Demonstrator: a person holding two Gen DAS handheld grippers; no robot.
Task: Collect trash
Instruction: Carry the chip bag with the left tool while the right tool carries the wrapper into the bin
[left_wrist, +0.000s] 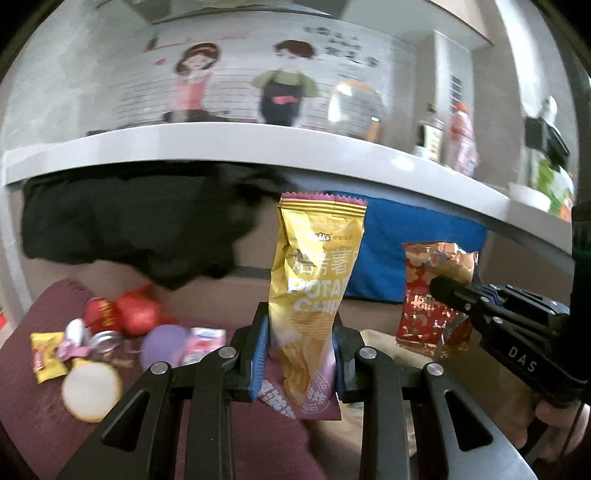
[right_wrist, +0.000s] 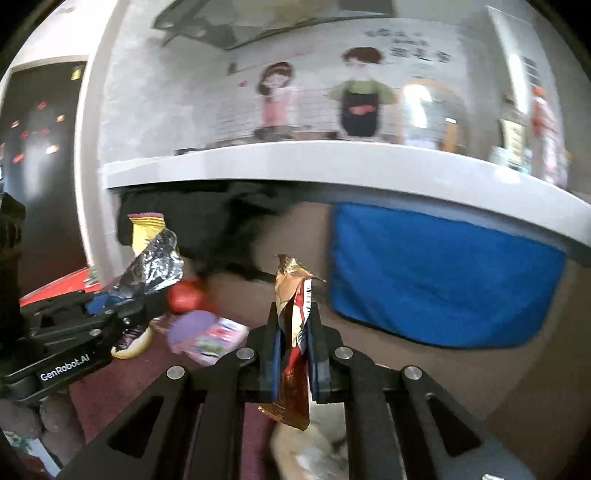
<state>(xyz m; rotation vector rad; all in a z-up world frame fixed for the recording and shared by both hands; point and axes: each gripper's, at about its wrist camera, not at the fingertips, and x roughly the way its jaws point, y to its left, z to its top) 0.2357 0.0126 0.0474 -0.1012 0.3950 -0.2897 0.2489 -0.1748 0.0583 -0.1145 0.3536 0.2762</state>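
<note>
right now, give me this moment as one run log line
left tongs: shut on chip bag | right tongs: shut on red wrapper | left to collect: can, wrappers on mat

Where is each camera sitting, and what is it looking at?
Left wrist view: sits on the left gripper, looking forward along its fingers, shut on a yellow chip bag; the right gripper shows at right.
Right wrist view: sits on the right gripper, shut on a red wrapper; the left gripper shows at left.
Both views share the white shelf, the cartoon wall picture and the blue cushion.
</note>
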